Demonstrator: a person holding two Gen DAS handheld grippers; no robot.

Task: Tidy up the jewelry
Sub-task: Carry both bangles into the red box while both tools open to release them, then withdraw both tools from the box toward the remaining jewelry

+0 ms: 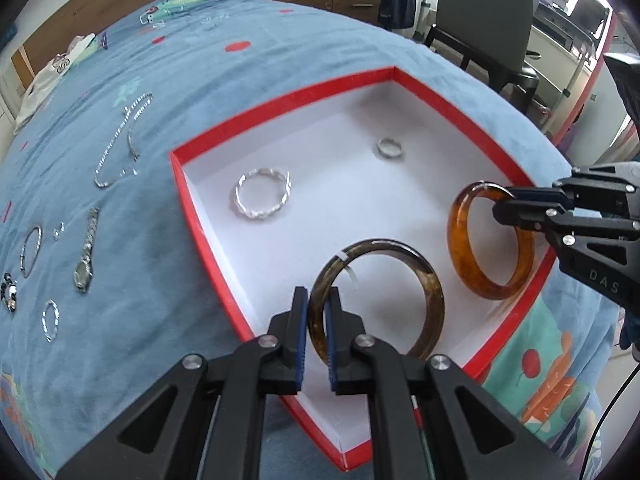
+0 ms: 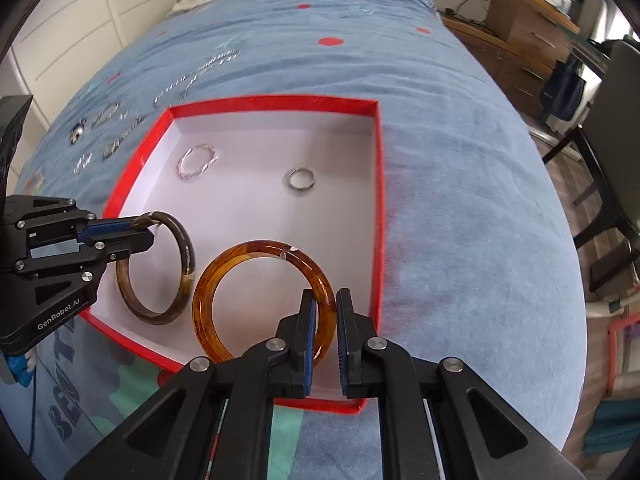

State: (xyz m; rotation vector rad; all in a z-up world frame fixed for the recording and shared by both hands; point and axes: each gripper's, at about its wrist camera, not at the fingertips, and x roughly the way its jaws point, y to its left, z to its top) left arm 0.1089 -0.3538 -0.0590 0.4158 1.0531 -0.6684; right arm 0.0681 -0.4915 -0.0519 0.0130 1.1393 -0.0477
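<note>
A red-rimmed box (image 1: 280,98) with a white floor lies on the blue bedspread. My left gripper (image 1: 319,300) is shut on a dark brown bangle (image 1: 424,280), holding it upright over the box's near side. My right gripper (image 2: 325,300) is shut on an amber bangle (image 2: 224,268), also upright just above the box floor. Each gripper shows in the other view: the right gripper (image 1: 500,204), the left gripper (image 2: 150,232). Inside the box lie a twisted silver bracelet (image 1: 262,196) and a small silver ring (image 1: 390,148).
Left of the box on the bedspread lie a silver chain (image 1: 120,140), a watch (image 1: 86,256), a thin bangle (image 1: 31,250), a beaded piece (image 1: 9,292) and a small hoop (image 1: 51,320). A chair (image 1: 484,20) and desks stand past the bed.
</note>
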